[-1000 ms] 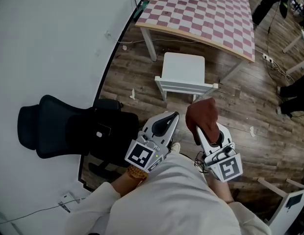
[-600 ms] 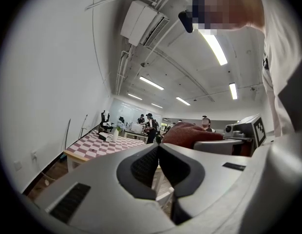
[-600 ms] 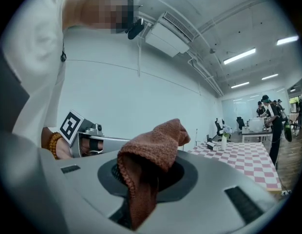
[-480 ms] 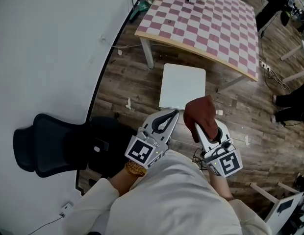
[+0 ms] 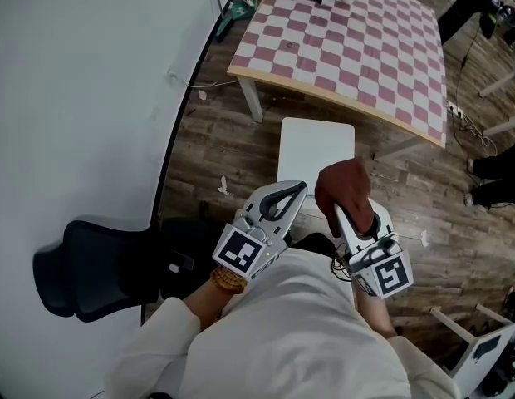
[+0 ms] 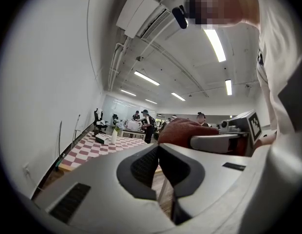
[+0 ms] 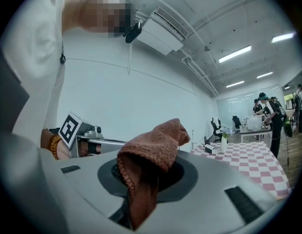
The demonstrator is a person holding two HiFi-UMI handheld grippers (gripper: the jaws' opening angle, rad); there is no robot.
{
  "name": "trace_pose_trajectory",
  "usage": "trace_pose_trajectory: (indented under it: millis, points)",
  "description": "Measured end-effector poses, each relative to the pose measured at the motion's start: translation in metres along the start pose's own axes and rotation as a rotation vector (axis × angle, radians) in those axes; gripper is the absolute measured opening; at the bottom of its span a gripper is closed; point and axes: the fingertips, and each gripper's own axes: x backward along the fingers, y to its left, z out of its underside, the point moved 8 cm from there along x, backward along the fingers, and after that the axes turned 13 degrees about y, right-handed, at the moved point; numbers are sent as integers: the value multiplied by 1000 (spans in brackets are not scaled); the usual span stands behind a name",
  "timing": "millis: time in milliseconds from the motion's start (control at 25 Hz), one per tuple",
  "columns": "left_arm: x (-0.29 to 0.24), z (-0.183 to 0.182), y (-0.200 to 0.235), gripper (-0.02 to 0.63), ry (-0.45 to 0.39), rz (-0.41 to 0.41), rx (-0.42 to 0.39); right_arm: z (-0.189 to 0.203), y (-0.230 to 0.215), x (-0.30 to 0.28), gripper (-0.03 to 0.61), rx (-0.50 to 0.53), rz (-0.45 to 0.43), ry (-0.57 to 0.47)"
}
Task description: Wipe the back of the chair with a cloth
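Note:
A black office chair (image 5: 108,268) lies low at the left in the head view, next to the white wall. My right gripper (image 5: 342,199) is shut on a reddish-brown cloth (image 5: 346,188), which bunches over its jaws; the cloth (image 7: 153,152) fills the middle of the right gripper view. My left gripper (image 5: 292,191) is shut with nothing in it, its jaws meeting at the tip. Both grippers are held close in front of the person's body, to the right of the chair and apart from it. A white stool (image 5: 316,150) stands just beyond the grippers.
A table with a pink-and-white checked top (image 5: 349,40) stands past the stool, with small items at its far end. A white wall (image 5: 75,81) runs along the left. Cables and other furniture sit at the right edge. People stand far off in the room.
The view has shifted: the chair sits lower and further left, the stool and table nearer the grippers. Both grippers keep their pose, the cloth still held.

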Motion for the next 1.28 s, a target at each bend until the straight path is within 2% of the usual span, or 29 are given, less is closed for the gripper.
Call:
trace_pose_trajectory:
  millis: [160, 280, 320, 400, 520, 600, 680, 760, 880, 1000, 1280]
  points:
    - [-16, 1, 5, 28, 74, 13, 31, 5, -18, -8, 103, -9, -13, 23]
    - [-27, 6, 12, 28, 118, 16, -15, 10, -32, -15, 103, 29, -34, 67]
    - [-30, 10, 16, 31, 129, 15, -55, 14, -37, -17, 103, 61, -46, 110]
    - [-34, 20, 24, 94, 176, 17, -112, 29, -45, -25, 103, 120, -82, 245]
    - [-40, 41, 32, 117, 264, 42, -140, 48, -53, -48, 103, 159, -157, 370]
    - [-45, 57, 34, 117, 347, 82, -188, 63, -56, -68, 103, 265, -225, 394]
    - [-52, 78, 34, 117, 470, 138, -264, 81, -58, -88, 103, 459, -302, 440]
    - [-60, 101, 31, 118, 602, 203, -340, 104, -57, -107, 103, 631, -367, 528]
    - [-72, 131, 28, 120, 733, 259, -413, 142, -56, -129, 103, 788, -475, 649]
    - [-82, 151, 25, 120, 794, 288, -440, 178, -52, -146, 103, 857, -609, 712]
    - [-95, 183, 31, 120, 860, 317, -420, 254, -45, -189, 101, 1025, -871, 804]
